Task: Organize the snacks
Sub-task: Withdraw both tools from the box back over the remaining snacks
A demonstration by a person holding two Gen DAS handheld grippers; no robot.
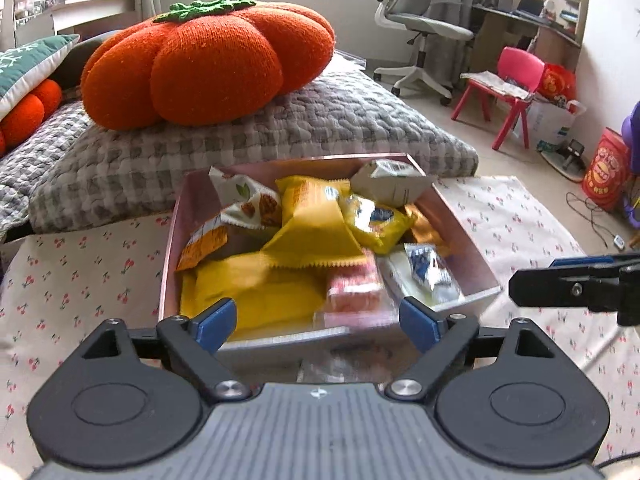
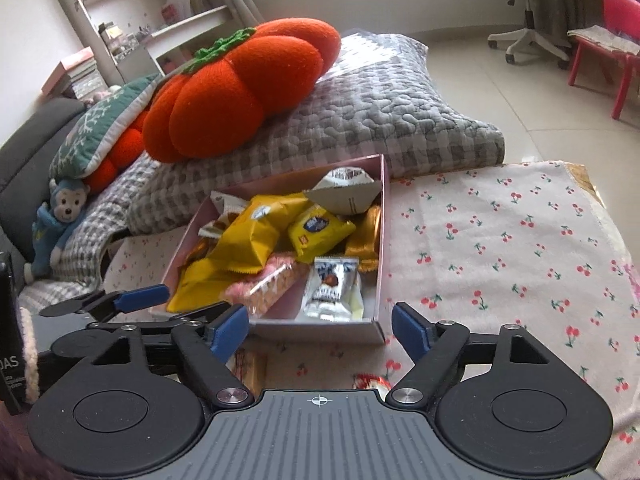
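I see a shallow pink box [image 2: 380, 248] heaped with wrapped snacks, sitting on a cherry-print cloth [image 2: 500, 232]. I take the box as my landmark. Behind it lies a grey quilted cushion [image 2: 384, 120], and an orange pumpkin pillow [image 2: 240, 88] rests on top of that.

Inside the box, a large yellow packet [image 1: 316, 232] lies near the middle. A grey-white packet [image 1: 388, 180] is propped in the far corner. A silver and blue packet [image 2: 332, 284] sits by the near wall, and a pink packet [image 2: 264, 288] lies just beside it.

My left gripper [image 1: 316, 322] hangs over the near edge of the box, jaws spread wide, with nothing between them. My right gripper [image 2: 320, 328] sits just in front of the box's near wall, jaws likewise apart and empty. A small wrapper [image 2: 250, 364] lies on the cloth below it.
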